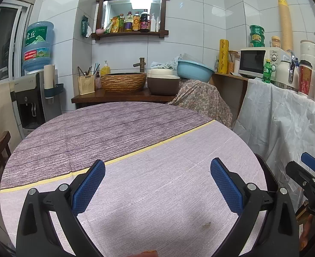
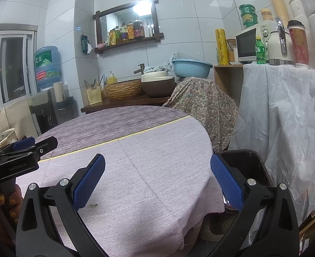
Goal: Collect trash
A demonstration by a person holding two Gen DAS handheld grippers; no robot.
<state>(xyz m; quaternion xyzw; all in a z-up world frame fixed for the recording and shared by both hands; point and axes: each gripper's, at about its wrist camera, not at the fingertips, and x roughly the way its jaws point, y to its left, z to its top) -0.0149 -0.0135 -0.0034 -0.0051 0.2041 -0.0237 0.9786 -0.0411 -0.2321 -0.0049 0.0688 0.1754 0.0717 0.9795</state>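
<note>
My left gripper [image 1: 157, 185] is open over the near part of the round table [image 1: 118, 128], with nothing between its blue pads [image 1: 88, 187]. My right gripper [image 2: 157, 182] is also open and empty, hovering at the table's right edge [image 2: 200, 150]. A black trash bin [image 2: 251, 162] stands on the floor just right of the table, behind my right finger. A small brown speck [image 1: 206, 224] marks the pale cloth. An orange scrap [image 1: 146, 252] peeks in at the bottom edge of the left wrist view. Each gripper shows in the other's view: right gripper [image 1: 311, 171], left gripper [image 2: 24, 150].
A hand [image 2: 1, 205] grips the left tool's handle. Behind the table is a wooden counter [image 1: 123, 97] with a basin, pot and blue bowl [image 1: 194, 69]. A white-draped shelf [image 1: 285, 115] with a microwave and bottles stands right; a water dispenser [image 1: 31, 98] stands left.
</note>
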